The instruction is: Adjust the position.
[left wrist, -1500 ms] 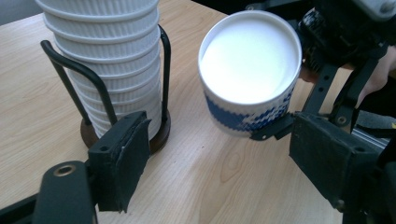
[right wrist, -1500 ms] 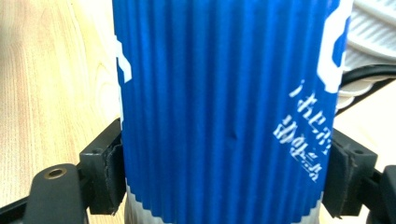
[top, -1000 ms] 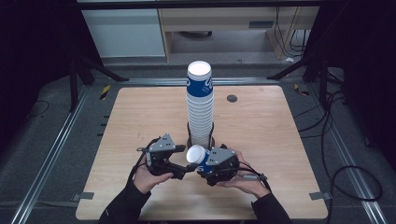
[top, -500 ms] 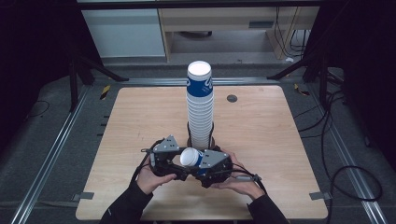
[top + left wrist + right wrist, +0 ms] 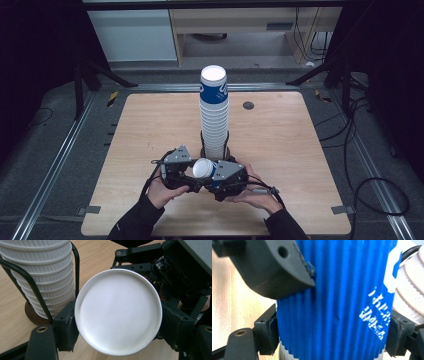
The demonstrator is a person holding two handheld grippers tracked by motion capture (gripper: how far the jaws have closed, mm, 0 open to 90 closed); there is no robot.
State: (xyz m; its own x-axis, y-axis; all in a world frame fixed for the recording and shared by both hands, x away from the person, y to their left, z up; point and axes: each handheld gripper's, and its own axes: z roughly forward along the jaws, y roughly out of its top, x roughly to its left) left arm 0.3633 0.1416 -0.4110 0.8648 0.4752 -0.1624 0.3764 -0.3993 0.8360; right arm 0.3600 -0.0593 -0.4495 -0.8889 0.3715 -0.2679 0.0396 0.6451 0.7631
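- Between both grippers' fingers: one paper cup [image 5: 203, 168], clamped by left gripper [image 5: 183, 172] and right gripper [image 5: 216, 176] alike.
- Behind the fingers: cup stack [image 5: 215, 112].
- Step, judged: hand-over; next, one gripper must release.

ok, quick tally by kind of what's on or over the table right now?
Tall stacks of blue-and-white ribbed paper cups: 1
Black wire stack holders with round base: 1
Loose blue ribbed paper cups with white bottom: 1
Black handheld grippers, left gripper and right gripper: 2
Total: 5
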